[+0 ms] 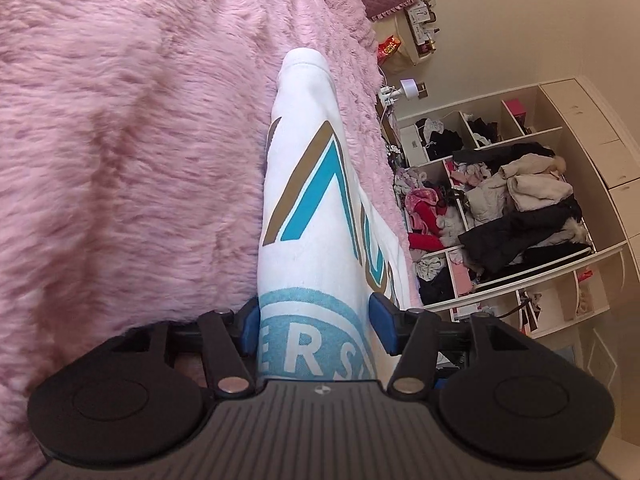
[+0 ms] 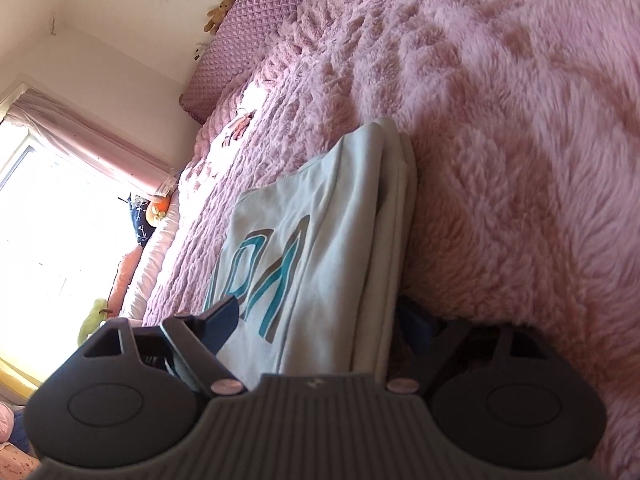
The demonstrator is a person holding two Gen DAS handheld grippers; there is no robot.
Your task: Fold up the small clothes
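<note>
Garment folded, both claws letting go.
Left claw (image 1: 314,326) and right claw (image 2: 316,320) stand spread around the folded white printed sweatshirt (image 1: 308,184), laying it on the fluffy pink bed (image 1: 120,140).

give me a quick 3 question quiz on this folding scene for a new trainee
1. True or false: the white garment lies folded on a pink fluffy blanket.
2. Multiple choice: what colour is the lettering printed on the garment? A) red and black B) teal and brown C) green and yellow
3. Short answer: where is the garment relative to the left gripper and the right gripper?

Key:
1. True.
2. B.
3. It runs between the blue fingers of each gripper; both stand wide apart, with a gap showing beside the cloth, so neither seems to clamp it.
</note>
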